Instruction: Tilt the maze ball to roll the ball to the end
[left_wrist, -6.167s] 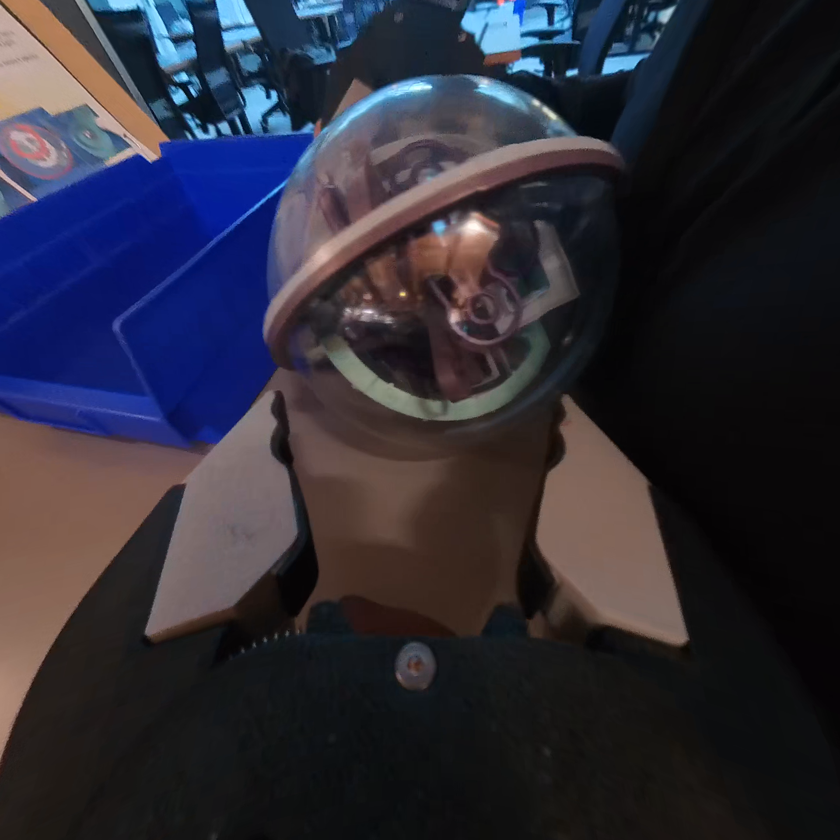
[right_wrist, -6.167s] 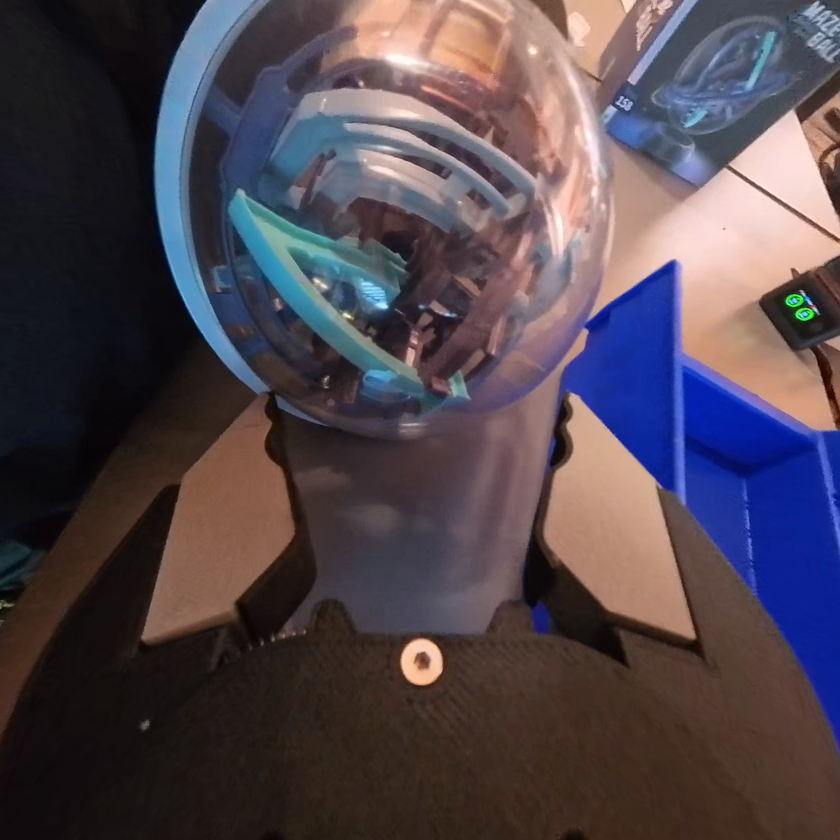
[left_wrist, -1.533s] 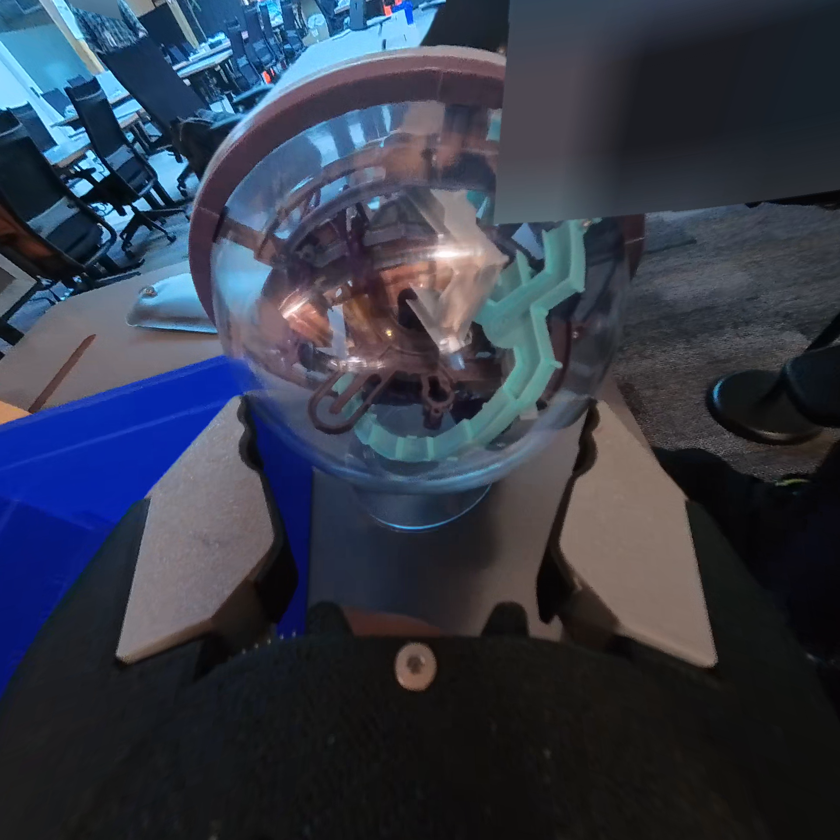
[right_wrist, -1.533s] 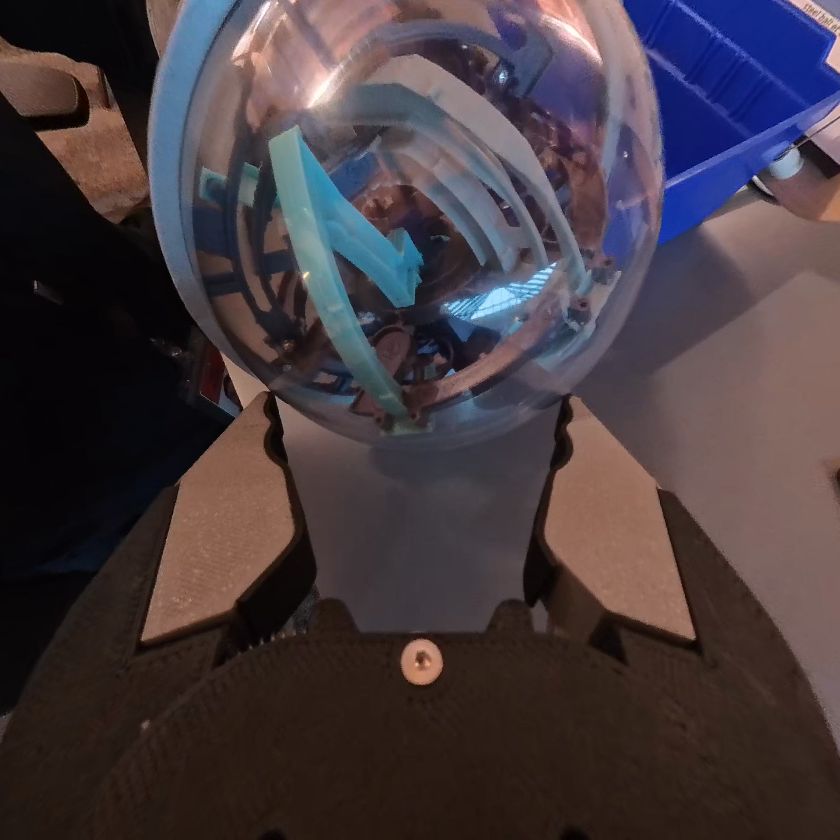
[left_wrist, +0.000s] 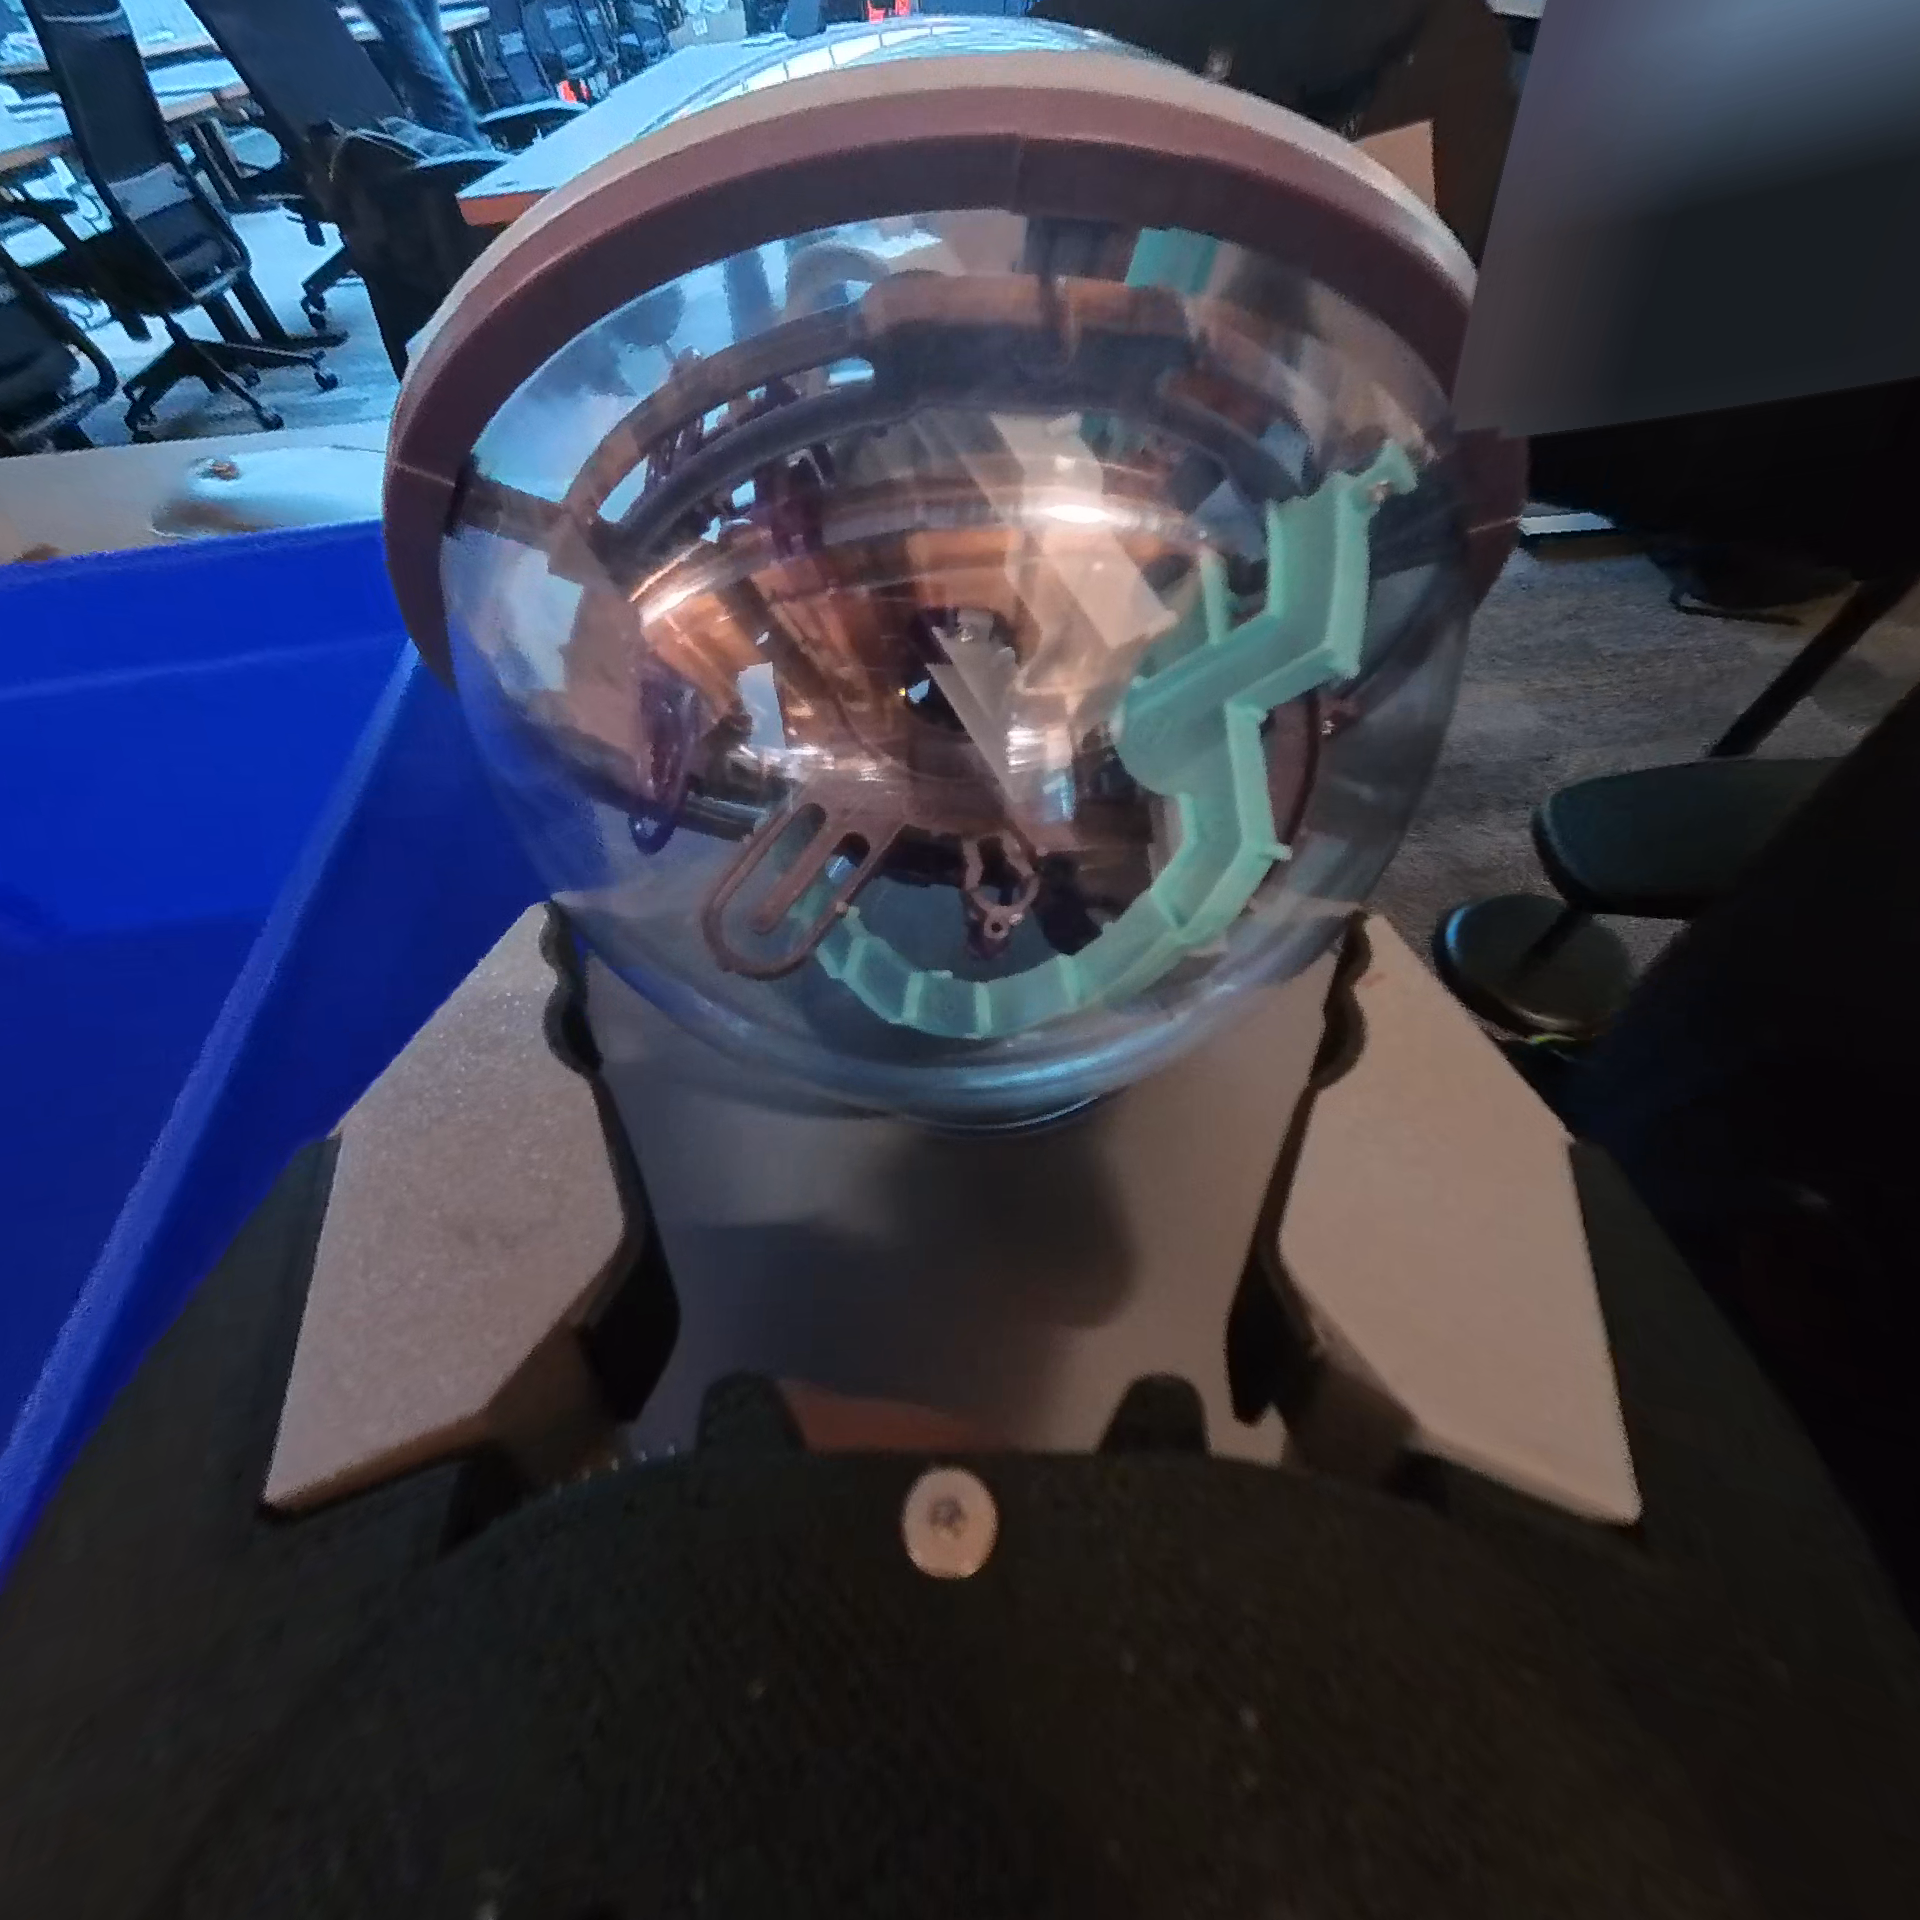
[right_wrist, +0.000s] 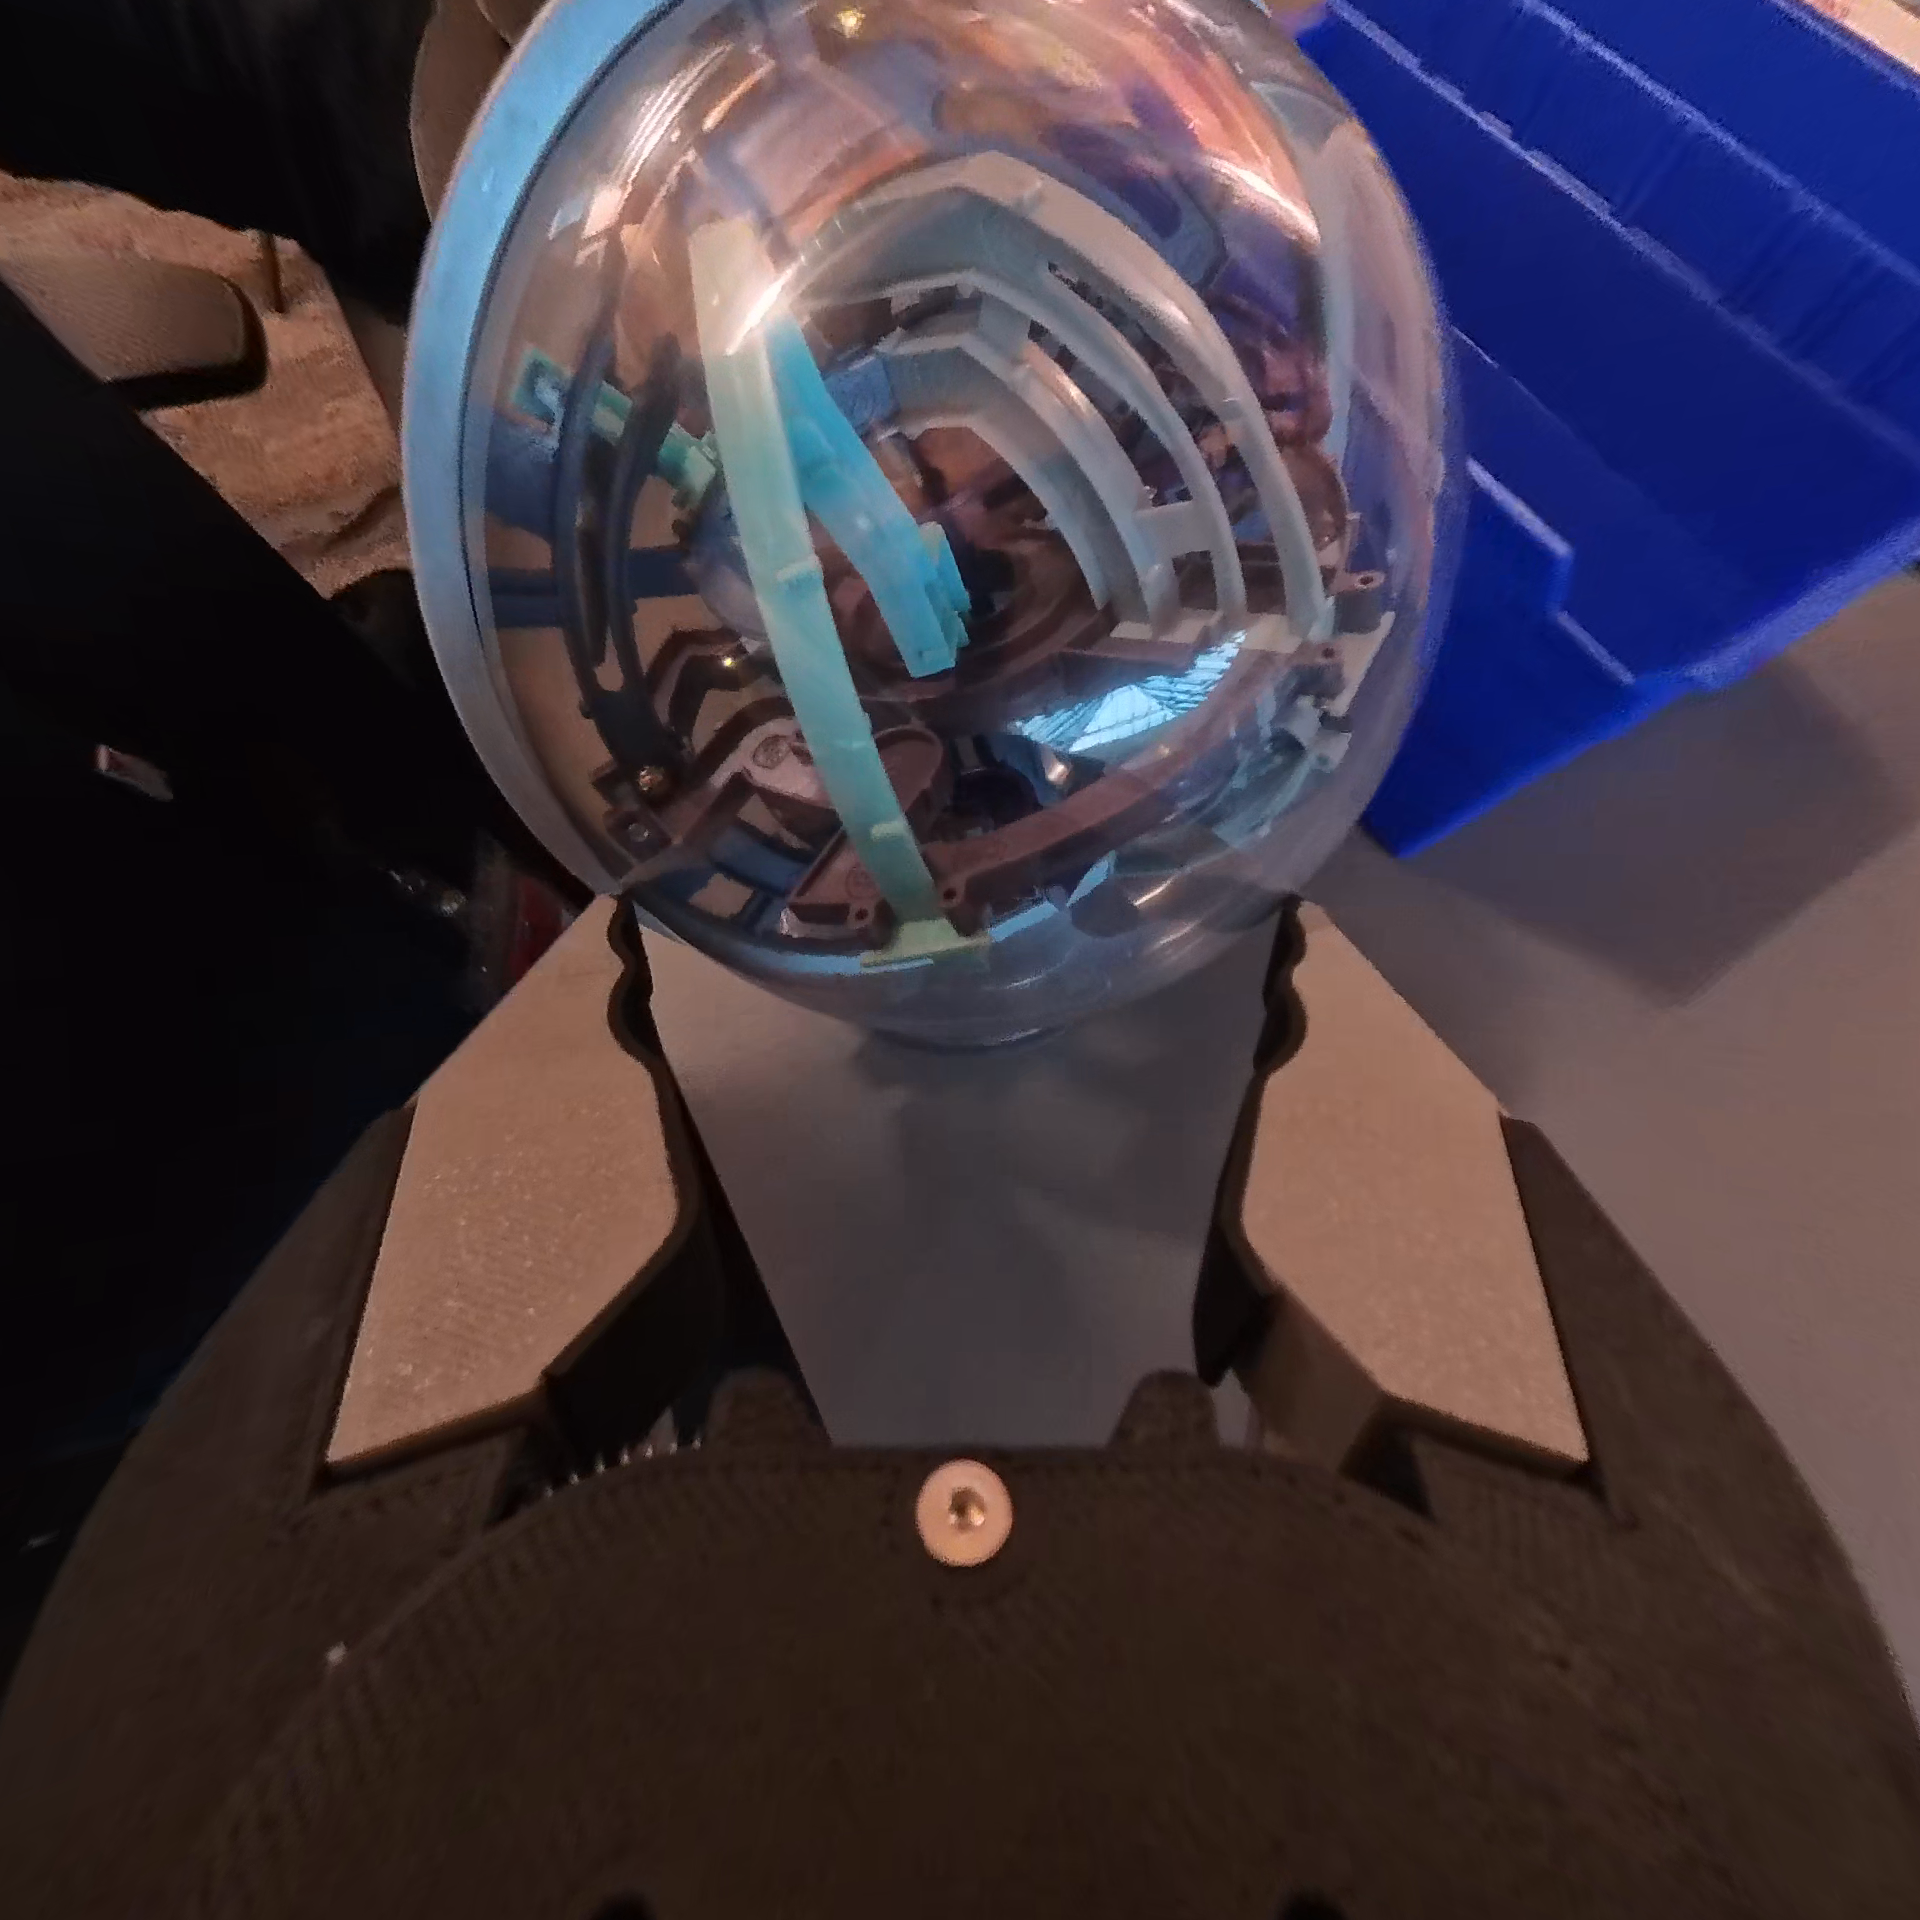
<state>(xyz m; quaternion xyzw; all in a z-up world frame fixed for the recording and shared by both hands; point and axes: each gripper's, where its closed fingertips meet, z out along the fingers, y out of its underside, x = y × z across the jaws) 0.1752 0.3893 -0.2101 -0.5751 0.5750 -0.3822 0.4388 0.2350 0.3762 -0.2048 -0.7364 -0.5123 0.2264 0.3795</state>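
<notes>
The maze ball (left_wrist: 935, 623) is a clear sphere with green, brown and grey tracks inside and a ring around its seam. It is held up between both grippers. My left gripper (left_wrist: 956, 935) is shut on one side of it, fingertips (left_wrist: 566, 997) pressed on the shell. In the right wrist view the maze ball (right_wrist: 935, 520) fills the upper frame, and my right gripper (right_wrist: 956, 925) is shut on its other side. The seam ring arches over the top in the left wrist view and runs down the left in the right wrist view. I cannot pick out the small ball inside.
A blue bin (left_wrist: 208, 831) stands just left of the sphere and shows at the upper right in the right wrist view (right_wrist: 1662, 416). The grey table (right_wrist: 1662, 1091) lies below. Office chairs (left_wrist: 156, 229) stand behind. A person's dark clothing (right_wrist: 208, 935) is close on the left.
The sphere has been turned: the seam ring went from a slant to an arch over the top in the left wrist view. Since 1.5 s ago it rolled slightly further. Both grips held.
</notes>
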